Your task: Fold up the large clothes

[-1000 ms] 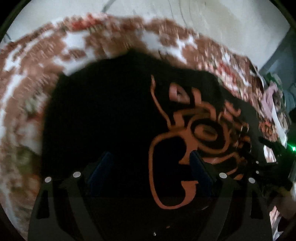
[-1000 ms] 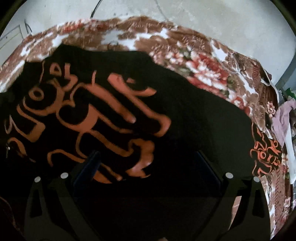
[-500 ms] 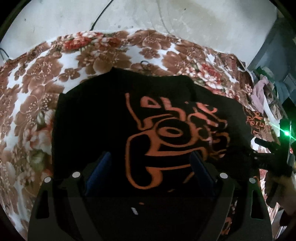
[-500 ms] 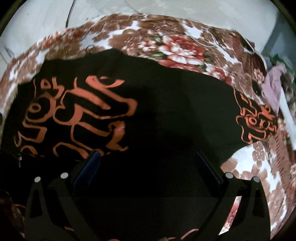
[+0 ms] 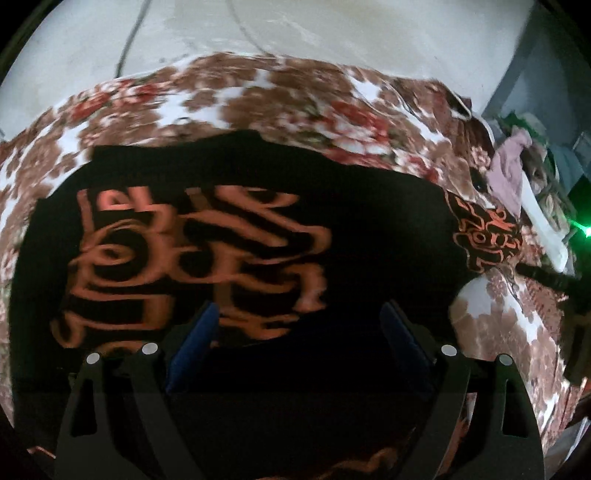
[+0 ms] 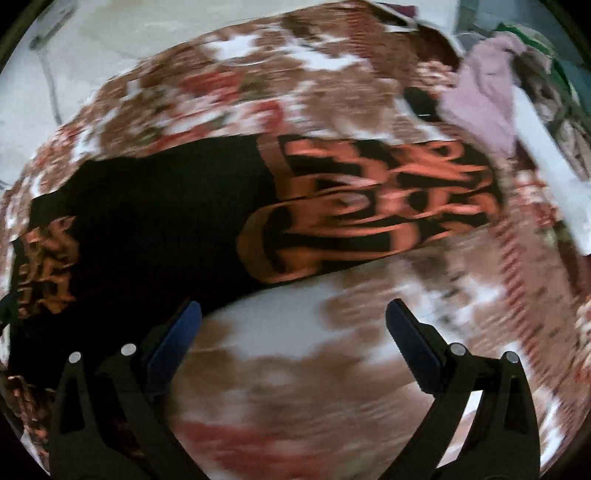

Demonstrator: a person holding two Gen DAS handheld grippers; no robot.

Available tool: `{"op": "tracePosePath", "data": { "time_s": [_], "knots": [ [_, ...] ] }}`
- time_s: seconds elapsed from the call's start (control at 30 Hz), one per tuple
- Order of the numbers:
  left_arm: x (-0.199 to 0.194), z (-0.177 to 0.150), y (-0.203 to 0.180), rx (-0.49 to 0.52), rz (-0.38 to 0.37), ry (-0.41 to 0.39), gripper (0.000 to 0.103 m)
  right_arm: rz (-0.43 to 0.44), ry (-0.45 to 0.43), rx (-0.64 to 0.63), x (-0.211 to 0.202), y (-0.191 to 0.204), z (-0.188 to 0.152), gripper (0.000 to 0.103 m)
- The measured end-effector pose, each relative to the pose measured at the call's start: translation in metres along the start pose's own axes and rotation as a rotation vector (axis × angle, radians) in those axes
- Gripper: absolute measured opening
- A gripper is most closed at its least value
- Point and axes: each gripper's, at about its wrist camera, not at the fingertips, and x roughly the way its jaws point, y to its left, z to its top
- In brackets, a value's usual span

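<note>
left tool (image 5: 299, 332) wide open, we hold nothing | right tool (image 6: 293, 332) wide open, empty | black shirt (image 5: 369, 229) flat on floral bedspread (image 5: 258, 92), sleeve at 2 o'clock

A brown, red and white floral bedspread (image 5: 280, 96) fills the scene; a pale wall (image 5: 332, 33) lies beyond, with heaped clothes (image 5: 509, 166) far right.

This looks like a bedroom in a home. A bed with a brown and red floral bedsheet (image 5: 332, 107) fills most of the room, and a black T-shirt (image 5: 369, 229) with orange print lies on it. Behind is a plain pale wall (image 5: 332, 29). At the side, a pile of clothes (image 6: 491, 85) waits.
</note>
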Motion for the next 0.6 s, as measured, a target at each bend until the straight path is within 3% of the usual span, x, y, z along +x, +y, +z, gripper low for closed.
{"op": "tracePosePath", "data": {
  "time_s": [0.13,0.33,0.47,0.6],
  "knots": [
    [0.021,0.012,-0.047,0.039,0.016,0.004,0.088,0.022,0.02,0.18,0.019,-0.096,0.031,0.098],
    [0.066,0.017,-0.093,0.1,0.057,0.025,0.088,0.097,0.04,0.401,0.053,-0.193,0.06,0.098],
    [0.098,0.009,-0.106,0.121,0.091,0.071,0.087,0.172,0.069,0.512,0.076,-0.225,0.07,0.098],
    [0.111,-0.001,-0.111,0.093,0.073,0.083,0.086,0.239,0.105,0.587,0.096,-0.244,0.076,0.095]
  ]
}}
